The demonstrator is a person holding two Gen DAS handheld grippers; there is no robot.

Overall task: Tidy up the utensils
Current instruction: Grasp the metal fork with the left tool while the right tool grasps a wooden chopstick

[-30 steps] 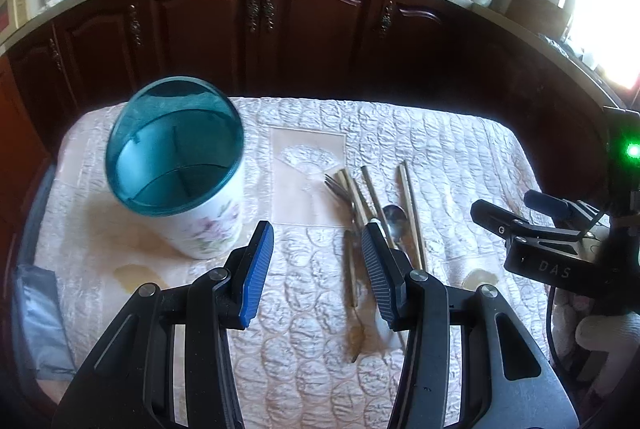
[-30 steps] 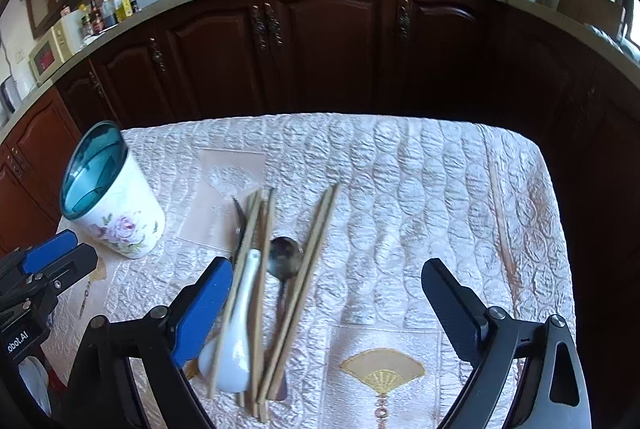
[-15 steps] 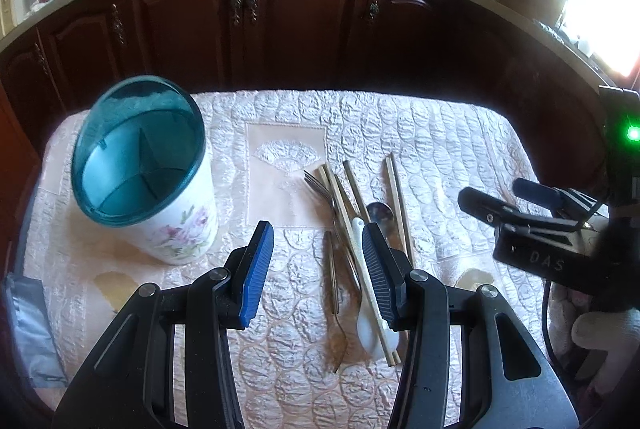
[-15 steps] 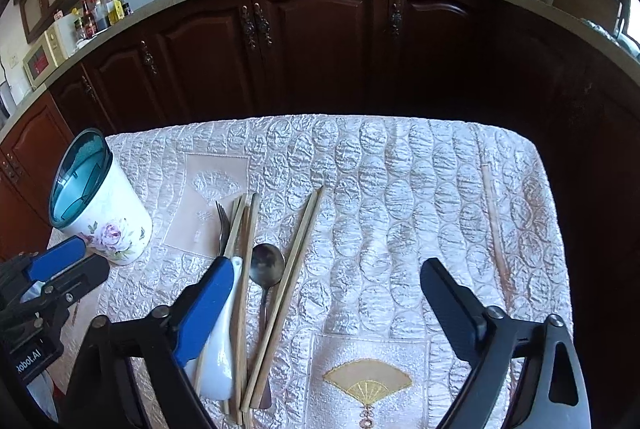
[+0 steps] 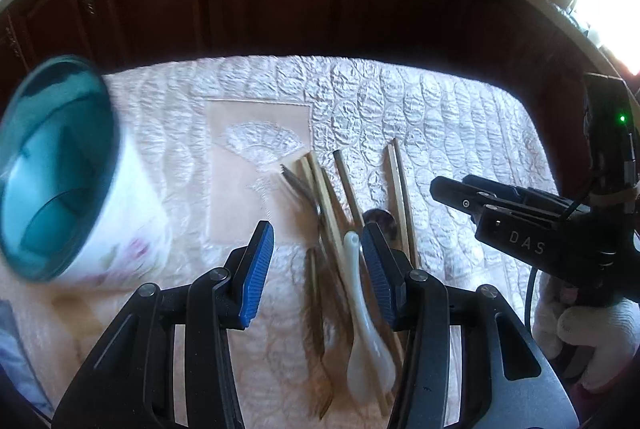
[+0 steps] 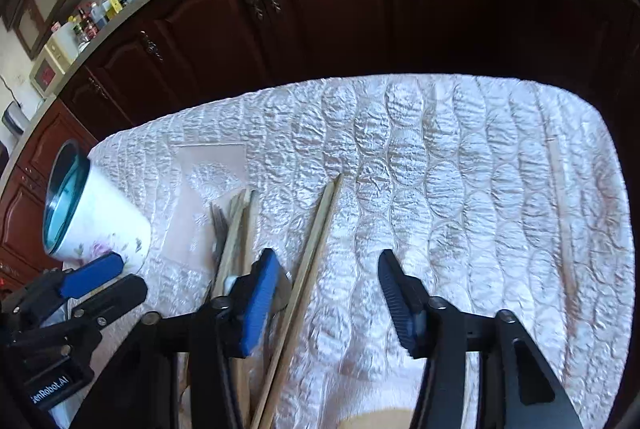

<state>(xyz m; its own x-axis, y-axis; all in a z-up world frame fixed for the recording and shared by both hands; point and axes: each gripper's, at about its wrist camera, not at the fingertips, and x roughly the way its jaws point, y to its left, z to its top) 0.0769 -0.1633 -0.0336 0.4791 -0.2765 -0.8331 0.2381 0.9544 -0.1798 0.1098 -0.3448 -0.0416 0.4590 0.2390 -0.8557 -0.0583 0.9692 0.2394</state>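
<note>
The left gripper hung with its blue-padded fingers spread apart and pinching nothing, low over the heap of utensils on the quilted cloth. Between and just beneath its fingertips lay the white ceramic spoon, a dark-handled fork and a bundle of wooden chopsticks; whether the right finger touched the spoon could not be told. The bowl of a metal spoon showed just beyond that finger. A separate pair of chopsticks lay to the right of the heap. The teal-rimmed, flower-printed holder stood at the left of the cloth, well apart from the utensils and blurred.

The right gripper was likewise spread wide and holding nothing, its blue pad sitting over the metal spoon's bowl and beside the lone chopstick pair, its other finger over bare cloth. The holder appeared far to its left.

Compared with half a second before, both grippers had dropped closer to the cloth and the left had shifted rightward, so the holder had slid to the edge of its view and the utensils now lay straight between its fingers
</note>
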